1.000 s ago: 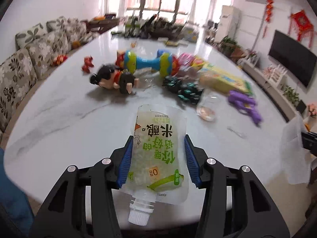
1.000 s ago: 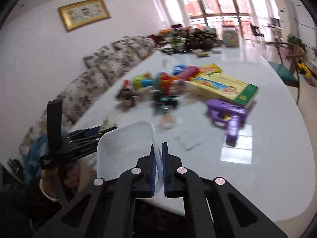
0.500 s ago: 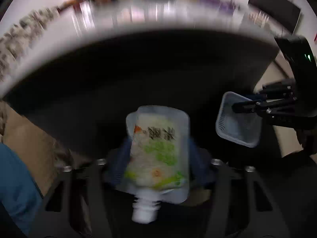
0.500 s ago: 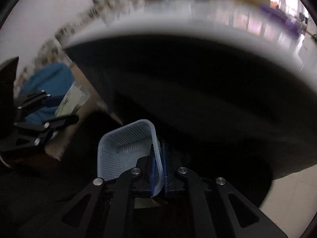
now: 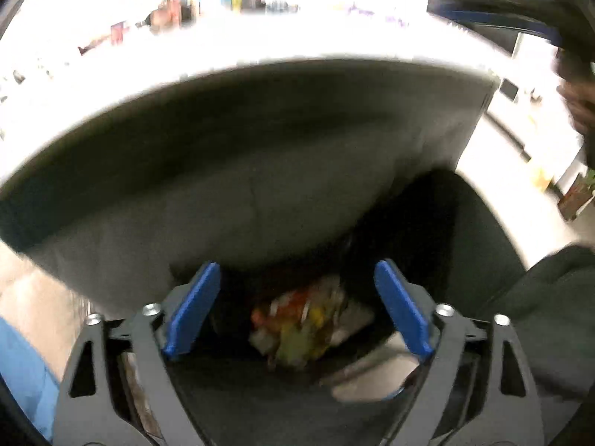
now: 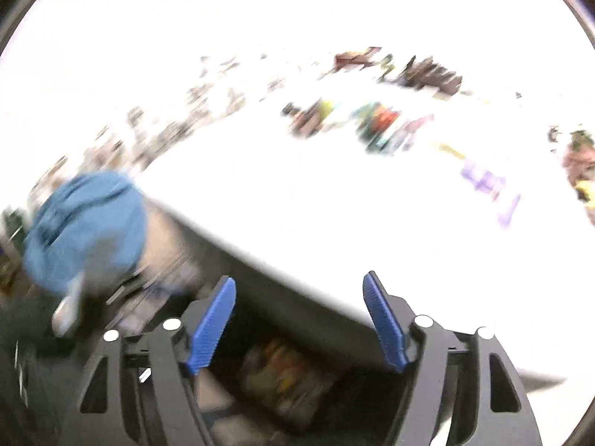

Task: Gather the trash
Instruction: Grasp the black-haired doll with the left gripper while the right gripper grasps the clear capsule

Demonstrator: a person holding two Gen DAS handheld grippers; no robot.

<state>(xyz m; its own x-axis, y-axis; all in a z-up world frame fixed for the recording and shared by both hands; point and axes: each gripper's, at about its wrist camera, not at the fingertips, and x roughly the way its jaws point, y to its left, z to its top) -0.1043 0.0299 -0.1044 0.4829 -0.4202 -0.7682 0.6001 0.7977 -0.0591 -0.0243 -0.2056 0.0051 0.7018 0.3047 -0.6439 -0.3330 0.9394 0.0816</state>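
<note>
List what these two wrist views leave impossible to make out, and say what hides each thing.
- Trash pile, left wrist view: motion blur; single items unreadable.
- Trash bin, left wrist view: dark, partly behind the table's underside.
- Toys on the table, right wrist view: glare and blur.
- Left gripper and right gripper: both open, empty.

Both tools: black frames w/ silver screws, ribbed blue pads (image 5: 193, 314).

table (image 6: 334, 223): white, glossy top with a dark underside (image 5: 241, 171), overexposed. on it, toward the far side: a blurred row of colourful toys (image 6: 375, 122), a purple item (image 6: 487, 186) apart to the right, dark clutter (image 6: 424, 72) at the far end.
</note>
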